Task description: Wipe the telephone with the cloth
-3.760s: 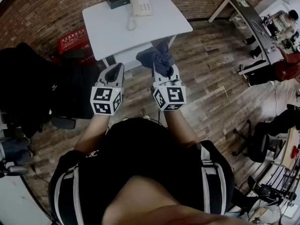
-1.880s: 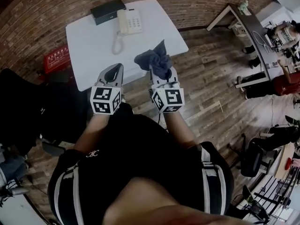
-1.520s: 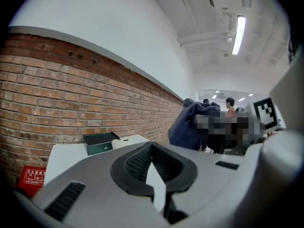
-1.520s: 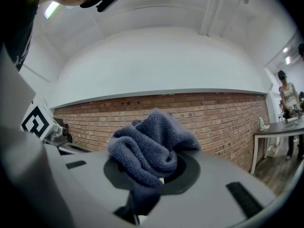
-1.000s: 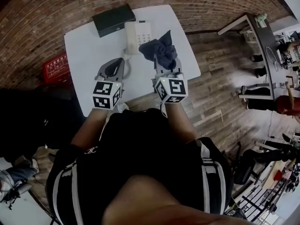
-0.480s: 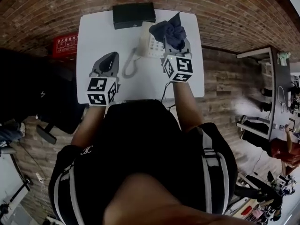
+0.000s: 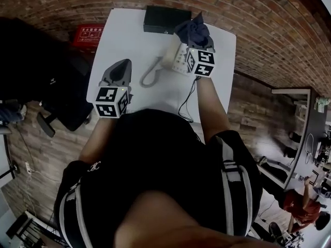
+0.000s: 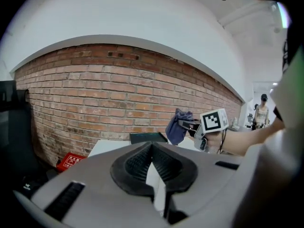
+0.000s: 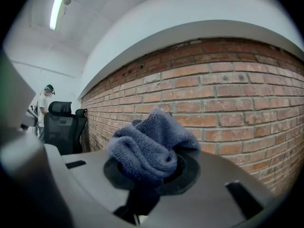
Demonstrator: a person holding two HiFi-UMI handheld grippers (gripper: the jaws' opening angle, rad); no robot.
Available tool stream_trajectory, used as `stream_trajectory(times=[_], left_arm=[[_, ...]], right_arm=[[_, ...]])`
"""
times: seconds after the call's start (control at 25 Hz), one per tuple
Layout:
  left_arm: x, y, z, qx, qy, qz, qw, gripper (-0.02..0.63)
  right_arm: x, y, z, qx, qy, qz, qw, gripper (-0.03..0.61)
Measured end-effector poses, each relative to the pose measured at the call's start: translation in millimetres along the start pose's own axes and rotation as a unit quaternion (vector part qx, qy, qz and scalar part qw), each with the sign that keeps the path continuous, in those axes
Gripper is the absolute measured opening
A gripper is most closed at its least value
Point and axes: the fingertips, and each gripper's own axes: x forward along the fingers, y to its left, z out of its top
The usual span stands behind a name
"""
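A white telephone [image 7: 175,59] lies on the white table [image 7: 129,40], its coiled cord [image 7: 150,75] trailing to the left. My right gripper [image 7: 195,37] hovers over the phone's far right side, shut on a bunched blue-grey cloth [image 7: 193,29] that covers part of the phone. The same cloth [image 9: 148,146] bulges out of the jaws in the right gripper view. My left gripper [image 7: 122,62] is over the table's near left part, left of the cord, shut with nothing in it. Its jaws [image 8: 152,145] meet at the tips in the left gripper view, where the cloth [image 8: 177,126] shows ahead.
A black box [image 7: 162,19] sits at the table's far edge, just behind the phone. A red crate [image 7: 90,34] stands on the floor left of the table, beside a black office chair [image 7: 41,71]. A brick wall [image 8: 95,94] runs behind the table.
The table has come much closer as the person stepped up to it. My right gripper carried the cloth forward over the telephone. The left gripper stayed shut over the table's near side.
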Motion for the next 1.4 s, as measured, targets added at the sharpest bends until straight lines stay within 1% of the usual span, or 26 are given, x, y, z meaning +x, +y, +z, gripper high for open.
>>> stream_trajectory(times=[0.24,0.36,0.52,0.64,0.72,0.88,0.96,1.16,1.4], left_arm=[[-1,17,1,-0.016,-0.008,0.035,0.9992,-0.007],[2,18,-1,-0.025,-0.007,0.043,0.9987,-0.008],[3,20,-4,-0.025,-0.001,0.053,0.9983,-0.008],[-1,24,-5,-0.029,0.001,0.062,0.9977,-0.006],[-3,27,-8,-0.032,0.005,0.066,0.9973,-0.008],[-4,29,-11,-0.032,0.008,0.066,0.9973,-0.008],[-2,28,-10,-0.031,0.008,0.063,0.9975,-0.006],[4,23,-9,-0.029,0.004,0.052,0.9982,-0.007],[10,21,-8,-0.031,0.005,0.041,0.9987,-0.007]], right_arm=[[49,2,-43,-0.028,0.062,0.027,0.997,0.055],[66,0,-67,-0.038,0.094,0.036,0.994,0.055],[81,-2,-95,-0.047,0.132,0.046,0.989,0.055],[86,-3,-120,-0.046,0.165,0.046,0.984,0.055],[86,-4,-136,-0.035,0.184,0.039,0.981,0.055],[87,-6,-142,0.007,0.181,0.03,0.983,0.055],[88,-5,-142,0.016,0.185,0.033,0.982,0.054],[80,11,-144,0.013,0.191,0.067,0.979,0.055],[69,28,-145,0.003,0.189,0.085,0.978,0.055]])
